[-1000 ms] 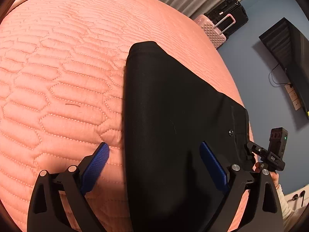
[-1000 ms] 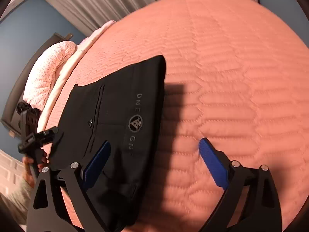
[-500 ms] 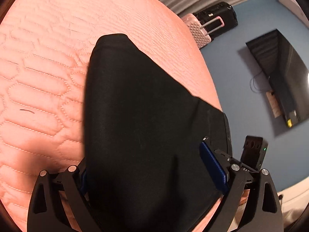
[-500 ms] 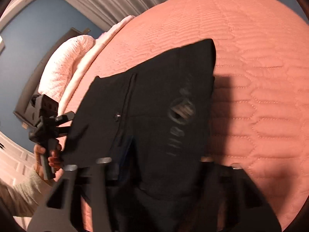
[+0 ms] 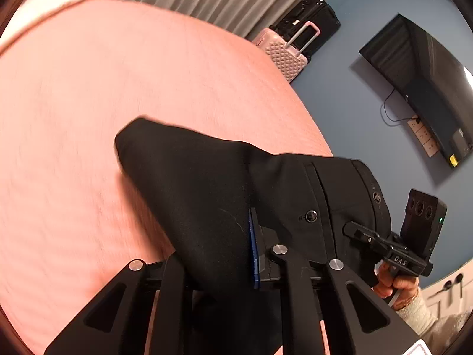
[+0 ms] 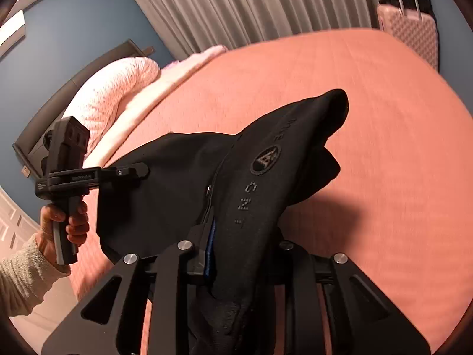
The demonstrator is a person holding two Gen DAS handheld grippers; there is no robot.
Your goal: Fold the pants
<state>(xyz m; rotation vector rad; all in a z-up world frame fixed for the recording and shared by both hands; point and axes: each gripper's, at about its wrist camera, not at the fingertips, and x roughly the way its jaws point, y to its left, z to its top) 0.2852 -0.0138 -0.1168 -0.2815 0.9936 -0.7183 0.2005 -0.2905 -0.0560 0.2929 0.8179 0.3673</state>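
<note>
Matt black woven-cloth pants — smooth, with a printed logo; quilted salmon-pink bedspread — soft cloth; glossy pink hard-shell plastic suitcase.

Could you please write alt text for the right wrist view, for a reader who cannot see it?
The right gripper is shut on black pants, lifted above a salmon quilted bed. At left, a person's hand holds the left gripper, clamped on the same pants.

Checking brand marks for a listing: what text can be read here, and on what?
"DAS": on the side of the right claw.
Lettering and round logo on the black pants: too blurred to read.
Label on the left claw: too blurred.
</note>
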